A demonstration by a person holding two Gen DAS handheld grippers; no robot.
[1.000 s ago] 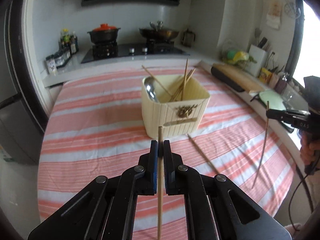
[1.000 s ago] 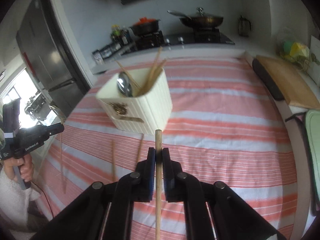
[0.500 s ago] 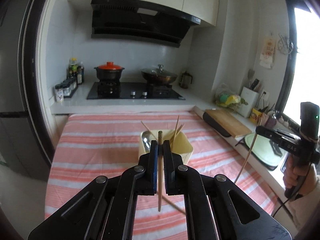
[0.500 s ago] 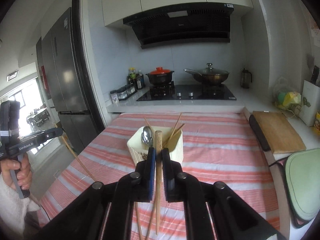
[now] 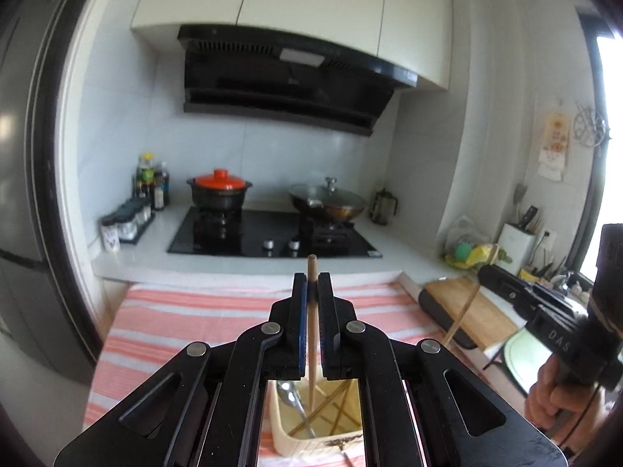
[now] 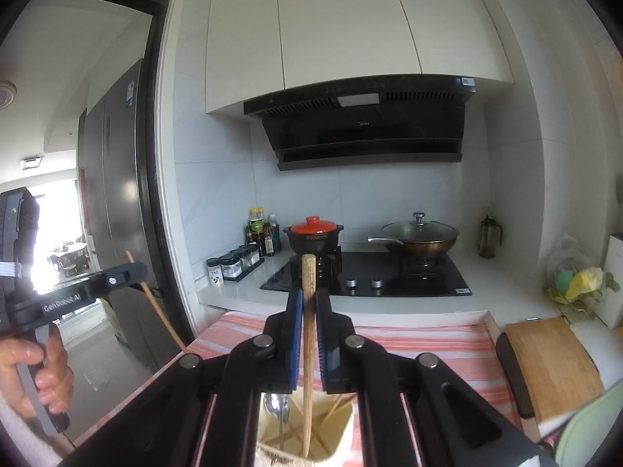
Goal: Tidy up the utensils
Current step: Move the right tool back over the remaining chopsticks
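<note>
My left gripper [image 5: 311,286] is shut on a wooden chopstick [image 5: 312,330] that hangs down into the cream utensil box [image 5: 296,438] right below it. My right gripper [image 6: 308,301] is shut on another wooden chopstick [image 6: 307,350] whose lower end is inside the same box [image 6: 342,443]. The box holds a metal spoon [image 5: 290,393] and several chopsticks. The right gripper also shows at the right of the left wrist view [image 5: 518,292], and the left gripper at the left of the right wrist view [image 6: 117,276], each with its chopstick.
The box stands on a table with a red-striped cloth [image 5: 175,319]. Behind it is a counter with a hob, an orange-lidded pot [image 5: 220,190] and a wok [image 5: 327,202]. A wooden cutting board [image 6: 553,366] lies to the right, a fridge [image 6: 117,214] to the left.
Both grippers rose and tilted level, carrying their chopsticks over the box; the chopsticks' lower ends now hang into the box instead of over the table.
</note>
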